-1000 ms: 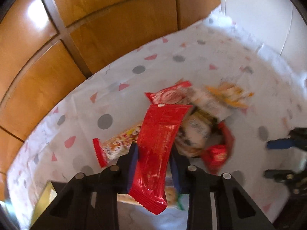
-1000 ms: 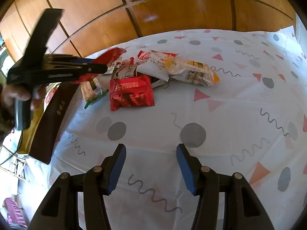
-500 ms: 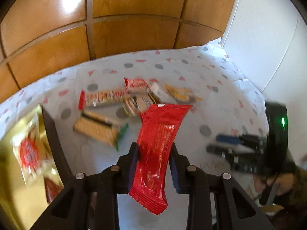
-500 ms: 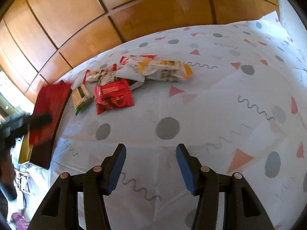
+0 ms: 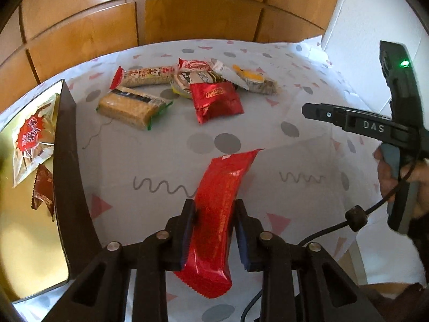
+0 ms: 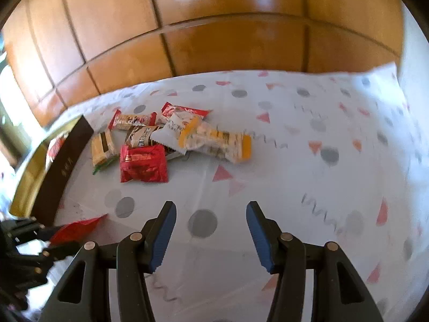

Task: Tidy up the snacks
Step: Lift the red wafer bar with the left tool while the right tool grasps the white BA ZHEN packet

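Observation:
My left gripper is shut on a long red snack packet and holds it above the table; the packet's tip shows in the right wrist view. A dark box with a gold inside stands at the left and holds a clear packet with a red label and a brown packet. Several snacks lie in a pile at the back: a square red packet, a cracker pack and a long biscuit pack. My right gripper is open and empty over the cloth, short of the pile.
The table wears a white cloth with grey dots and pink triangles. Wooden wall panels stand behind it and a white wall at the right. The right gripper's body and the hand holding it show at the right of the left wrist view.
My left gripper has lifted the red packet off the pile and drawn back toward the near left, beside the box. My right gripper has shifted a little; it stays open.

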A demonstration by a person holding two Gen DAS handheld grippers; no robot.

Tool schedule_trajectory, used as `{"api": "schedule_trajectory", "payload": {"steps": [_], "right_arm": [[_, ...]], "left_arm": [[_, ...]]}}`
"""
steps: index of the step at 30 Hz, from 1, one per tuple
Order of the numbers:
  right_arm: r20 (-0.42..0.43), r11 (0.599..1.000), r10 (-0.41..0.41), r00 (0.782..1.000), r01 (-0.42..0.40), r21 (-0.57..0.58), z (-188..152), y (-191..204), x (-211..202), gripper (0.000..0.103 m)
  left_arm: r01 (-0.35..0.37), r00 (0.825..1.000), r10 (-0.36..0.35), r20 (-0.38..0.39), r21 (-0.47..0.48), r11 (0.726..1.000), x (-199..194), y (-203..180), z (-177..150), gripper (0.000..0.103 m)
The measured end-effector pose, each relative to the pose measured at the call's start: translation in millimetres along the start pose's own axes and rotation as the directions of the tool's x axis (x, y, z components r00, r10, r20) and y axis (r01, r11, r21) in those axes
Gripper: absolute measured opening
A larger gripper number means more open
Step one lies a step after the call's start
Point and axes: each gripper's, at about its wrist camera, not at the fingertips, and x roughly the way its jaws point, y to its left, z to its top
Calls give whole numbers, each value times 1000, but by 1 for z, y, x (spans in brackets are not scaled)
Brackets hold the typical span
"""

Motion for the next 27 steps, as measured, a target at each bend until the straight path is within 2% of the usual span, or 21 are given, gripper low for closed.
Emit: {"api": "schedule_trajectory", "payload": {"steps": [5, 7, 10, 11, 14, 18, 22, 25, 27], "right_arm": [[-20, 988, -8, 1000, 4, -152, 24, 2, 16, 55], [-44, 975, -8, 999, -2, -222, 35, 6, 26, 55], [-76, 961, -27, 997, 5, -278, 51, 9, 40, 55], [-80, 963, -13, 997, -10, -269, 57, 10, 41, 55], [-76, 973, 116, 990, -128, -193, 78, 15, 38, 55], [-84, 973, 190, 978, -199, -118, 98, 26, 54, 55], [-106, 981, 182, 978, -188, -53, 112, 34, 84, 55], [-146, 991, 131, 981, -129, 24, 120, 31, 111, 55], [-184, 991, 130, 974, -124, 46, 120, 30, 126, 55]], "left_arm": [[-16, 1000, 15, -13, -20, 1000, 5, 3, 0, 27], [-20, 999, 19, -35, -46, 999, 10, 9, -1, 23], [11, 999, -13, -29, -80, 997, 9, 17, -3, 22], [13, 1000, -15, -26, -81, 997, 9, 18, -3, 22], [8, 1000, -10, -18, -74, 997, 8, 16, -4, 22], [0, 1000, -1, -13, -59, 998, 9, 14, -5, 22], [-1, 1000, 0, -6, -57, 998, 9, 14, -5, 22], [6, 1000, -7, -4, -61, 998, 8, 15, -6, 22], [11, 1000, -11, -1, -64, 998, 8, 15, -6, 22]]}}
